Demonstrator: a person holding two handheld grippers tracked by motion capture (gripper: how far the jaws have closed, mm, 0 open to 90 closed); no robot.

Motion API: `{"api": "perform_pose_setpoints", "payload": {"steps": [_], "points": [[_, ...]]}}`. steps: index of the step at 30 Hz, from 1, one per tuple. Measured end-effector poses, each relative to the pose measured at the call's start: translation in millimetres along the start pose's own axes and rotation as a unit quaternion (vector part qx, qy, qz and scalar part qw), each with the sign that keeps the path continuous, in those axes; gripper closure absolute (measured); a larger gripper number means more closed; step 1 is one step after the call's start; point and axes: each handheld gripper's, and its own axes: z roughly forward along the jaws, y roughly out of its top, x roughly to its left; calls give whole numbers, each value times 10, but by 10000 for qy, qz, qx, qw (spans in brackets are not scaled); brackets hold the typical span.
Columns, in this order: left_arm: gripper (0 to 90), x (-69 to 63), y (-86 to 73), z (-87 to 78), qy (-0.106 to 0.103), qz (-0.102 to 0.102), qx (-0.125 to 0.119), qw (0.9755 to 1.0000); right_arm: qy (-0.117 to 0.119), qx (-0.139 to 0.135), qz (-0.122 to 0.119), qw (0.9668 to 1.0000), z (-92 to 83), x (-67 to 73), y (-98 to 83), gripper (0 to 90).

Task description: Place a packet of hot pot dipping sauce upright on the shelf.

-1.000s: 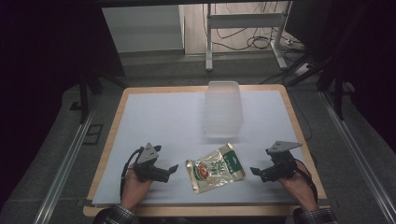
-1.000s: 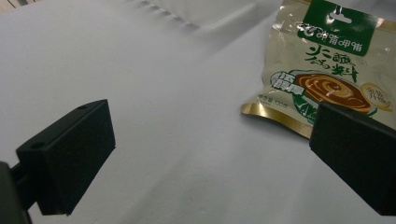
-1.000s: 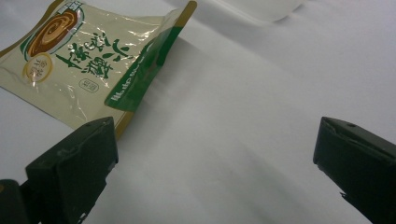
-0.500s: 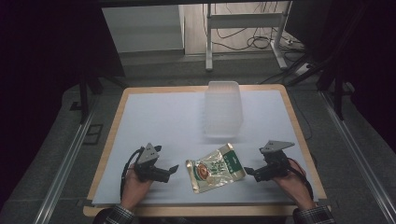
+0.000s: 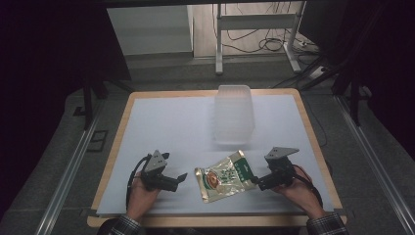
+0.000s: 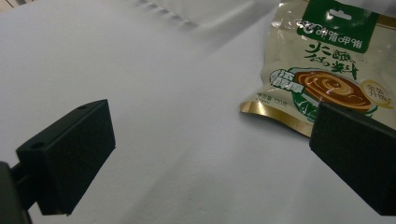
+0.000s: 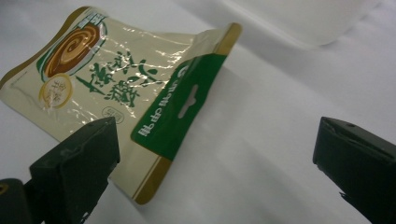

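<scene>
**Snack packet between two spread grippers**

The snack packet (image 5: 224, 176) lies flat on the white table cover (image 5: 166, 122), near the front edge and roughly midway between the two hands. Its green header strip points toward the clear plastic box (image 5: 234, 113), which stands behind it, apart from the packet.

The left gripper (image 5: 180, 179) sits near the packet's left edge without touching it. In the left gripper view its jaws stand wide apart and hold nothing; the packet's gold-trimmed bottom edge lies ahead, partly behind one jaw.

The right gripper (image 5: 255, 182) sits just beside the packet's right edge. In the right gripper view its jaws are spread wide and hold nothing; the packet's corner lies beside one jaw, with bare cover between the jaws.

Bare cover extends left of the left gripper, right of the right gripper, and across the area left of the box.
</scene>
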Motion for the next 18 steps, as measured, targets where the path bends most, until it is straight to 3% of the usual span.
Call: {"api": "perform_pose_setpoints", "payload": {"steps": [3,5,13,18], "points": [[3,0,0,1,1,1,-1,10000,55,29,-30,10000,20,24,24,13],[3,-2,0,2,-1,5,8,10000,213,135,-11,9997,55,48,62,31],[3,-5,0,3,11,17,5,10000,319,259,26,9992,132,63,137,48],[3,-7,1,7,20,29,16,10000,330,302,-26,9990,194,49,181,166]]}}
